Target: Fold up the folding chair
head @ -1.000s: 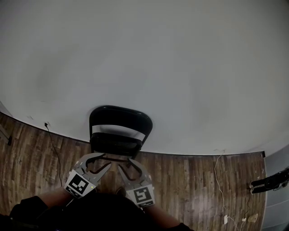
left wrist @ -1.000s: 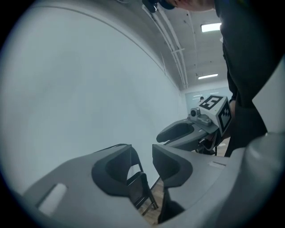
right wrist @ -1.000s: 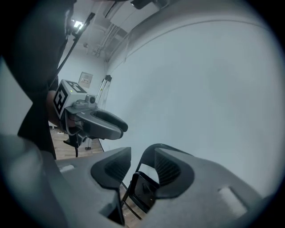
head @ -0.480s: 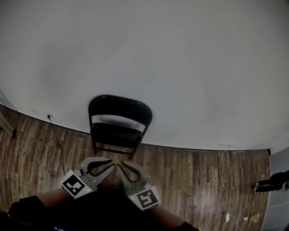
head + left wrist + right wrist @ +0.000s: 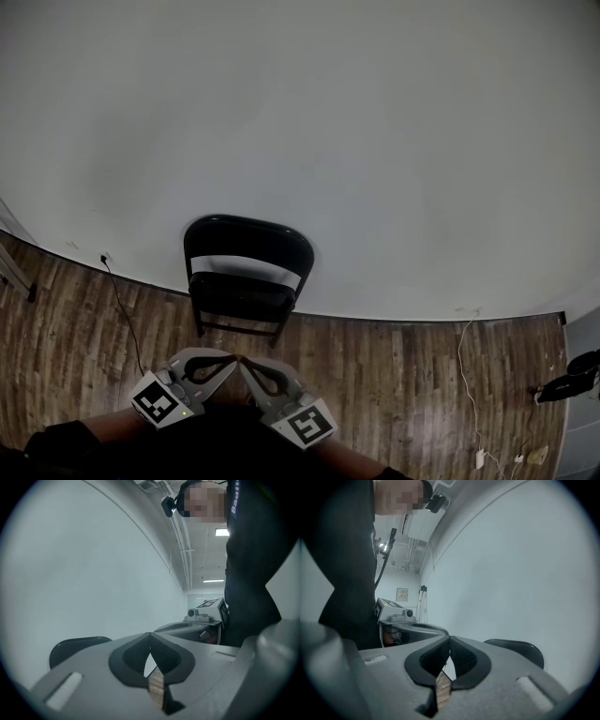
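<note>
Left arm: here it is at the bottom of the head view, forearm [image 5: 105, 424] coming out from the dark-clad body and angling inward, the left tool [image 5: 231, 364] held low in front of the person.
Right arm: the mirror of it, forearm [image 5: 349, 457] angling in from the other side, with the right tool [image 5: 247, 365] pointing forward and inward. The two tools make a narrow V, tips just beside each other.
Left tool: its jaws have just been closing and now the pads are pressed together with nothing between them [image 5: 150, 638]. It looks out roughly level, across at the white wall [image 5: 84, 564].
Right tool: same story, jaws just closed, pads pressed together and empty [image 5: 450, 643].
Folding chair, place: the black folding chair [image 5: 246, 274] stands unfolded on the wooden floor [image 5: 394, 375], right up by the wall and well apart from both tools. Neither tool touches it.
Folding chair, facing: backrest to the wall, seat front toward the person. Its long axis is upright, with the rounded backrest top uppermost and the legs down on the floorboards.
Gripper views: the backrest peeks over the left tool's jaw at left [image 5: 75, 646] and over the right tool's at right [image 5: 520, 649].
Floor: a cable [image 5: 120, 309] trails beside the chair.
</note>
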`<state>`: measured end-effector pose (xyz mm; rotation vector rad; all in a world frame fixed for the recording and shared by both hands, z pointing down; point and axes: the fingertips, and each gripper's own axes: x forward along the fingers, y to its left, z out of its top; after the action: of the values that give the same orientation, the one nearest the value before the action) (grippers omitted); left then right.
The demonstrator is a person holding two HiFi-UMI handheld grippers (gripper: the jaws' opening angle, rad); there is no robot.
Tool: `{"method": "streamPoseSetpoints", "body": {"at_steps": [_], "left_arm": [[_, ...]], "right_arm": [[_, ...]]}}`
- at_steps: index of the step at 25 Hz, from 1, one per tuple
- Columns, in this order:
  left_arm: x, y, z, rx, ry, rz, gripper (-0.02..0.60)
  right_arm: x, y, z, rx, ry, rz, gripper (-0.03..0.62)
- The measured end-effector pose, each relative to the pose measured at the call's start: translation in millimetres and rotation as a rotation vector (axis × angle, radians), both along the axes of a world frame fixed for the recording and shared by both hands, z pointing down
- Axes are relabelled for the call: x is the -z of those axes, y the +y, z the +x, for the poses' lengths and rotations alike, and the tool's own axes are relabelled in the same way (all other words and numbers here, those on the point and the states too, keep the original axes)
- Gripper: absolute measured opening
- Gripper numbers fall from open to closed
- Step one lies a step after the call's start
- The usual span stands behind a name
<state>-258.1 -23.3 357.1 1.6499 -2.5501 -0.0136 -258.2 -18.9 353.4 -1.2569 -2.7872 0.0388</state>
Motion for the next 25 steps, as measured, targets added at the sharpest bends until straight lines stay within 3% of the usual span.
{"method": "streamPoseSetpoints", "body": {"at_steps": [25], "left_arm": [[-3.5, 12.2, -17.0, 0.019, 0.024, 0.012, 0.0]], "right_arm": [[-9.7, 12.8, -20.1, 0.025, 0.04, -0.005, 0.002]]}}
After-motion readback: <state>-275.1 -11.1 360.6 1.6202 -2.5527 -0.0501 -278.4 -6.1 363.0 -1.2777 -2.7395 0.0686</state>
